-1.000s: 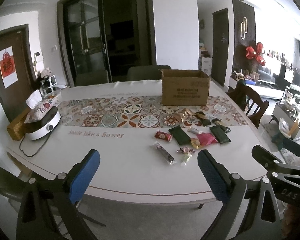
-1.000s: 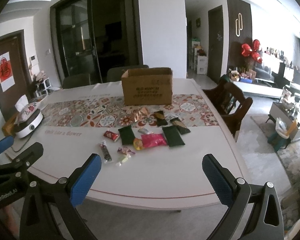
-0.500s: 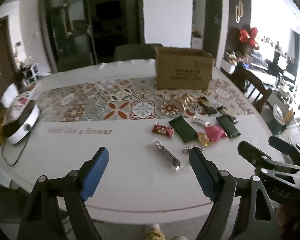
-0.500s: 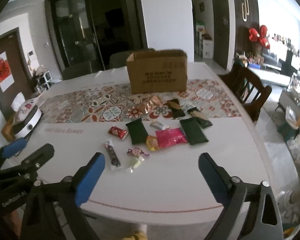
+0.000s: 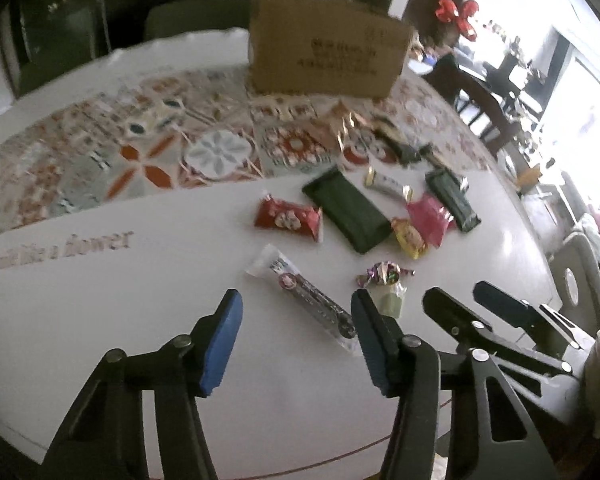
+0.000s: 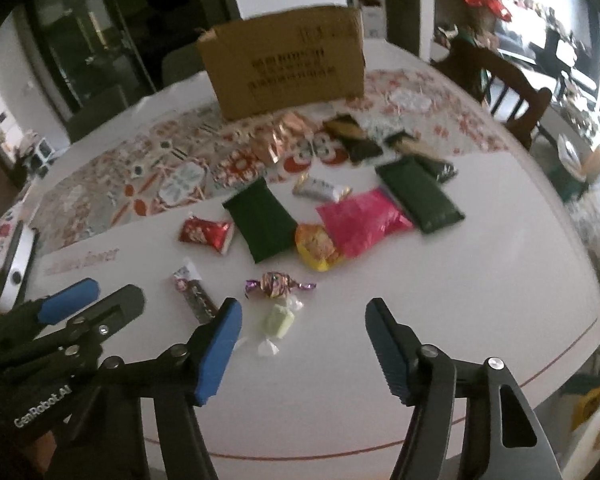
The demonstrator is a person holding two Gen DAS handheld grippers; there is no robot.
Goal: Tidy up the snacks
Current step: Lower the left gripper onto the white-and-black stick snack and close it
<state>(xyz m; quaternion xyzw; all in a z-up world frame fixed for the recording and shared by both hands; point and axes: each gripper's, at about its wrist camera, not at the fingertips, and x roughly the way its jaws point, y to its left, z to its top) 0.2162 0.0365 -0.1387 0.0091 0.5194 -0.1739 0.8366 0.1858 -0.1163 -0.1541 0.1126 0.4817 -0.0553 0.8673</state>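
Several snacks lie on the white table [image 5: 100, 300]: a long clear-wrapped bar [image 5: 304, 296], a red packet [image 5: 288, 218], a dark green pouch [image 5: 346, 210], a pink packet [image 6: 362, 220], a purple twist candy [image 6: 278, 283] and a pale green candy [image 6: 278, 320]. An open cardboard box [image 6: 288, 66] stands behind them. My left gripper [image 5: 296, 340] is open and empty, just above the near end of the long bar. My right gripper [image 6: 304, 348] is open and empty, just in front of the pale green candy.
A patterned runner [image 5: 140, 152] crosses the table in front of the box. More dark packets [image 6: 420, 196] lie at the right. A white appliance [image 6: 14, 264] sits at the left edge. A wooden chair [image 6: 512, 96] stands at the far right.
Both grippers have moved forward and down toward the snacks, which now look much larger. Both have stayed open and empty.
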